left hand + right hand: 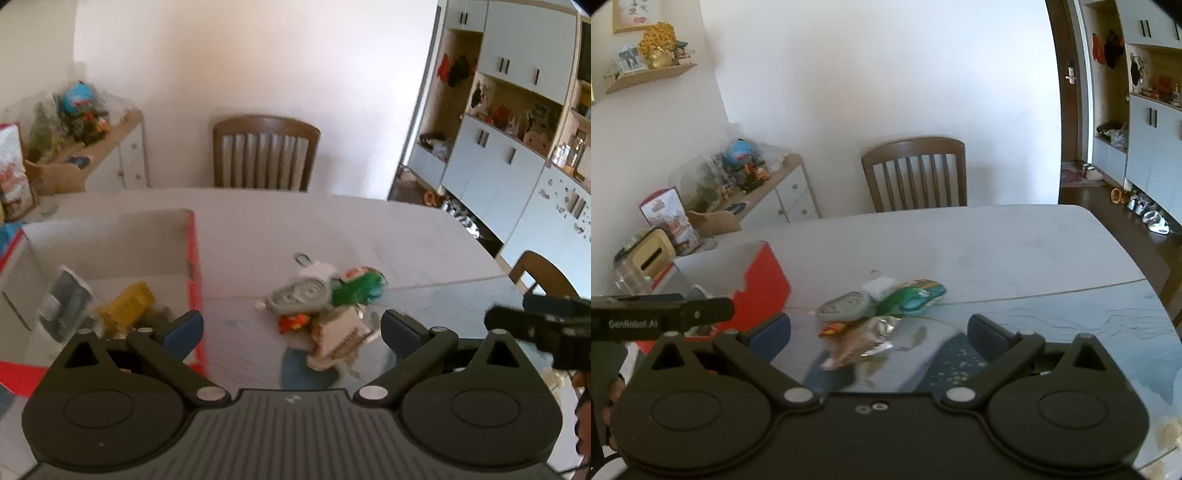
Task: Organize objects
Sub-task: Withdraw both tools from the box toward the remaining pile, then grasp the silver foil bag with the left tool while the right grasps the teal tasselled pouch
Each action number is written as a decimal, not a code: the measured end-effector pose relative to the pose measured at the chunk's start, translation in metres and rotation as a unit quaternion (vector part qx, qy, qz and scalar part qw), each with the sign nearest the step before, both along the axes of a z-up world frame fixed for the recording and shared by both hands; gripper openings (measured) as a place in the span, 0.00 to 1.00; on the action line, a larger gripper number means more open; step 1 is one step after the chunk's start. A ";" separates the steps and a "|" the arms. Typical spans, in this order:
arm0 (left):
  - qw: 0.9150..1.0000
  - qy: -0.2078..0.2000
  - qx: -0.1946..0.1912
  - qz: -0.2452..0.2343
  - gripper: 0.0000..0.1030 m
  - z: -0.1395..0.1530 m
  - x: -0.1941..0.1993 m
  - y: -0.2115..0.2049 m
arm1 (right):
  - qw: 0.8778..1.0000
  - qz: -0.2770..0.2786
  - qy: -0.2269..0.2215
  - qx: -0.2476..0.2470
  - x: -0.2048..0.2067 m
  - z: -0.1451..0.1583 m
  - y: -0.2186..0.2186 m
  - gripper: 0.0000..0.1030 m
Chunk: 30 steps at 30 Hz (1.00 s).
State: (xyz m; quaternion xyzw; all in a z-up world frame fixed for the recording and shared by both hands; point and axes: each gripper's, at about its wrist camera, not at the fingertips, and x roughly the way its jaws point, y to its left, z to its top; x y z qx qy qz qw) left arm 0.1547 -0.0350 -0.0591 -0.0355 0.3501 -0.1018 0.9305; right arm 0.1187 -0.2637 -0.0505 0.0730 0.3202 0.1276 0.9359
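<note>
Both grippers stood wide open and empty as I held them over the white table (1015, 243), my left gripper (291, 328) and my right gripper (879, 332) aimed at the same small heap of clutter. Nothing lay between either pair of blue pads. The heap sat near the middle of the table: a grey round case (301, 295), a green packet (356, 286) touching it, a small orange wrapper (293, 322) and a crumpled foil pouch (864, 341) nearest me. To the left stood the red-edged cardboard box (194, 266), its top open, with a yellow item (127, 304) and a grey pack (68, 299) already inside, which I took to be where the rest belonged. The loose pieces overlapped one another, so I judged a clean grip would mean taking the topmost or outermost one first. Motion blur left labels unreadable.
</note>
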 end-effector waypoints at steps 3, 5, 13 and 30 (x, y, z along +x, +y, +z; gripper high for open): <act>1.000 0.018 -0.013 -0.001 1.00 -0.013 0.007 -0.011 | 1.000 -0.005 0.005 -0.008 0.012 -0.006 -0.012 0.99; 1.000 0.022 -0.010 0.001 1.00 -0.022 0.011 -0.019 | 1.000 -0.007 0.010 -0.015 0.023 -0.012 -0.019 0.99; 1.000 0.027 0.000 0.014 1.00 -0.048 0.035 -0.049 | 0.999 -0.005 0.019 -0.029 0.071 -0.030 -0.035 0.99; 0.995 0.081 0.015 0.055 1.00 -0.101 0.085 -0.077 | 0.996 0.035 0.077 -0.027 0.180 -0.085 -0.015 0.97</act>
